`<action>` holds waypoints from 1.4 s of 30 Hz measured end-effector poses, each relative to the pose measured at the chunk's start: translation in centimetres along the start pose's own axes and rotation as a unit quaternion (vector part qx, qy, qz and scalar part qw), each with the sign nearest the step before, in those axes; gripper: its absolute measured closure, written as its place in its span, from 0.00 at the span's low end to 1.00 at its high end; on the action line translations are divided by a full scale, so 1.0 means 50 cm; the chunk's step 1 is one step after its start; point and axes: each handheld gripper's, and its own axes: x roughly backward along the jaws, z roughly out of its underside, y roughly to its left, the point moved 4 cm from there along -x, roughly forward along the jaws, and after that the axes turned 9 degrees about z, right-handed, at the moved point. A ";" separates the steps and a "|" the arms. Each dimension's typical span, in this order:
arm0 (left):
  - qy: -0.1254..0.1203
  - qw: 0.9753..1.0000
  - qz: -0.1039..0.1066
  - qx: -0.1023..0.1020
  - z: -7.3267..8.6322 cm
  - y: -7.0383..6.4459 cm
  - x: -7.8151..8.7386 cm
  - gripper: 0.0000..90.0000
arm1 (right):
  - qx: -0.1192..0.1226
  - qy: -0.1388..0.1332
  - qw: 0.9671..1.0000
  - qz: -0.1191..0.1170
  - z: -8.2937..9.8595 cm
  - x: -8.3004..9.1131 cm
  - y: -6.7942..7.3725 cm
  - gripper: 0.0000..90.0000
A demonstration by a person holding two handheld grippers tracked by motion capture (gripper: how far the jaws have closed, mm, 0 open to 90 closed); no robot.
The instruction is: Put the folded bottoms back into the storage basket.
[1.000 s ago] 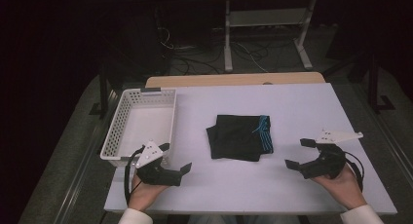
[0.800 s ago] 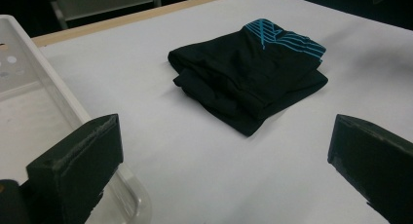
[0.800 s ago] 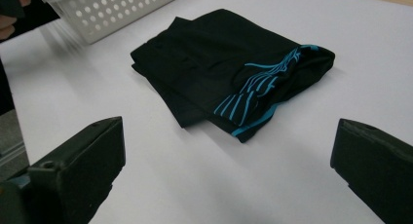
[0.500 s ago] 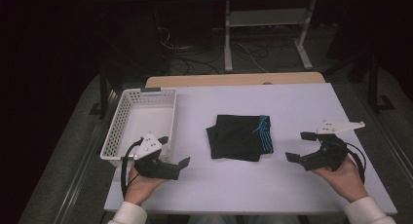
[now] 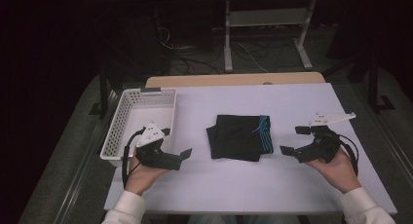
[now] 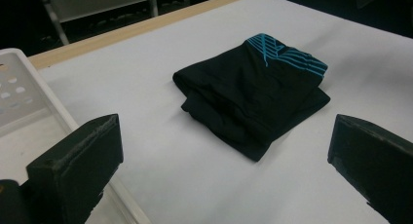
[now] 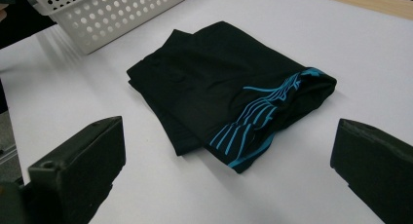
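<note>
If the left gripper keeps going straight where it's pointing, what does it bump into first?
Most likely the folded black cloth. The left gripper has its jaws open and aimed across bare white table at it, with nothing between. Its height above the table is hard to judge.

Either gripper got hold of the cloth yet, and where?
No. Left gripper and right gripper are open, either side of the folded cloth, not touching it.

Overhead view; two low claw-mounted views

Matt black cloth garment [image 5: 237,136], perforated white plastic basket [image 5: 127,121]
</note>
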 end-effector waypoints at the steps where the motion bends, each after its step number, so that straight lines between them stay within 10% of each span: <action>1: 0.000 1.000 0.001 0.000 -0.003 0.001 -0.001 0.00 | -0.001 -0.001 1.000 -0.001 -0.003 -0.003 0.000 0.00; 42: 0.008 1.000 0.018 0.005 -0.083 0.020 -0.098 0.00 | -0.003 0.032 0.999 -0.014 -0.011 -0.076 0.018 0.00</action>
